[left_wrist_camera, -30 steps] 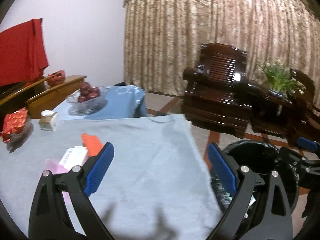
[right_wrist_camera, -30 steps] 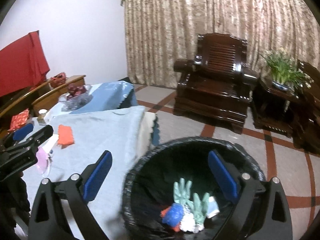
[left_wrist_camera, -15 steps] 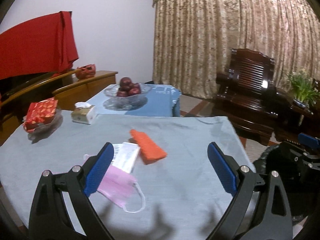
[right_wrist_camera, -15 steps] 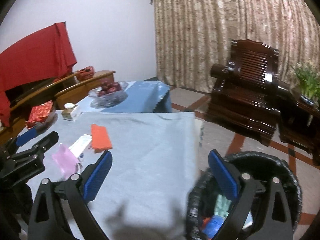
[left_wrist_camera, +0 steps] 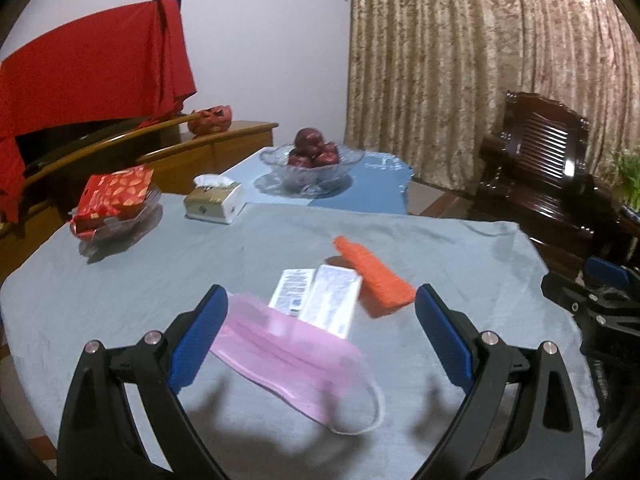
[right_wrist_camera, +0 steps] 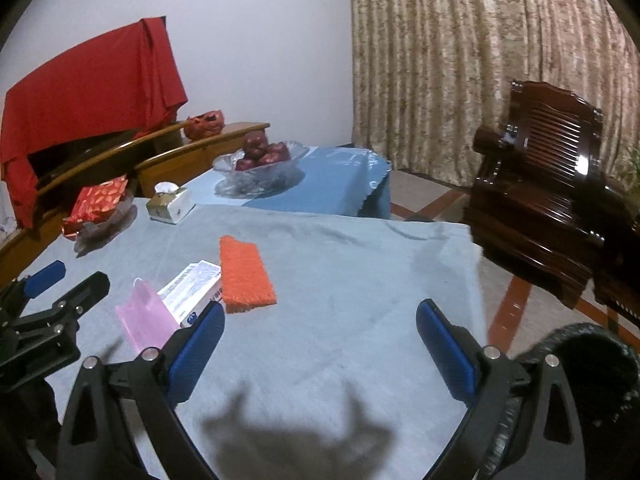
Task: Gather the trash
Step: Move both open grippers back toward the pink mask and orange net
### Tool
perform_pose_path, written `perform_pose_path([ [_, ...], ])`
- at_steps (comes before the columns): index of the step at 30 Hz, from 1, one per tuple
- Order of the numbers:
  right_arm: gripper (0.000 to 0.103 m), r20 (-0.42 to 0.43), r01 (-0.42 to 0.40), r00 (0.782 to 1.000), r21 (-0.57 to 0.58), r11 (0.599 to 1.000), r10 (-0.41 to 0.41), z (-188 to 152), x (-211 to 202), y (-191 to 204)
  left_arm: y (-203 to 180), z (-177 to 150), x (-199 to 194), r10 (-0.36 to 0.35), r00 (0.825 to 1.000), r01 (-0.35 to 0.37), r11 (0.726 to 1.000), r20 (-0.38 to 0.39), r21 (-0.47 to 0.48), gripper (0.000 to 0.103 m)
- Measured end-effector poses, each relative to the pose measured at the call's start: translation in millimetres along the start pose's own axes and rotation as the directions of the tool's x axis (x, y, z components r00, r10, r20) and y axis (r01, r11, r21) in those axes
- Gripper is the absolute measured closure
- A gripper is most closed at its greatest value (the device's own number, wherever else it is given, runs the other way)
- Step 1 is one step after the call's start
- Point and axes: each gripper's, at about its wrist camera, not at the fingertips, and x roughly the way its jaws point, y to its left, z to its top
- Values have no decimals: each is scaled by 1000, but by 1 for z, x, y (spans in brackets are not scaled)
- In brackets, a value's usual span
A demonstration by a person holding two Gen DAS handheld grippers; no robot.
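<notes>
A pink face mask [left_wrist_camera: 288, 354] lies on the grey tablecloth [left_wrist_camera: 160, 280], between the fingers of my open, empty left gripper [left_wrist_camera: 320, 332]. Beyond it lie a white medicine box [left_wrist_camera: 320, 300] and an orange scouring pad [left_wrist_camera: 376, 276]. In the right wrist view the mask [right_wrist_camera: 146, 320], the box [right_wrist_camera: 192, 292] and the pad [right_wrist_camera: 244, 276] lie left of my open, empty right gripper [right_wrist_camera: 320, 340], which hovers over bare cloth. The black-lined trash bin [right_wrist_camera: 588, 380] stands on the floor at the lower right. The left gripper [right_wrist_camera: 44, 300] shows at the left edge.
A tissue box [left_wrist_camera: 214, 202], a red packet on a glass dish [left_wrist_camera: 116, 204] and a glass bowl of red fruit [left_wrist_camera: 312, 160] stand at the table's far side. A dark wooden armchair [right_wrist_camera: 552, 184] stands right, beyond the table's edge. A sideboard [left_wrist_camera: 160, 152] runs along the left.
Both grippers have swung left, away from the bin and over the table. The mask, box and pad now lie close in front of the left gripper. Both stay open.
</notes>
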Motion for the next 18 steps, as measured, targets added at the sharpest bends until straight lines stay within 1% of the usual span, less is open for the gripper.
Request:
perform_pose_path([
  [3,9,-7,-25,1000,-18,1000,24,3,28,14,15,-8,16,32,999,-32,999,-19,-8,11],
  [8,9,-15,-55,998,-45,997,55,6,62,33,38,-15,36,76,996,-78,997,-45,-28,11],
  [10,11,-27,-64,998,-55,996,63,6,77,41,46,-18,45,94,994,-96,995,-59,-35,11],
  [14,13,-58,-66,996,-76,995,61,6,103,50,58,-26,59,110,990,-114,993,-88,-44,11],
  [18,19,-103,-76,992,-87,993,67,5,128,58,64,-35,71,111,987,-117,992,-118,-45,11],
])
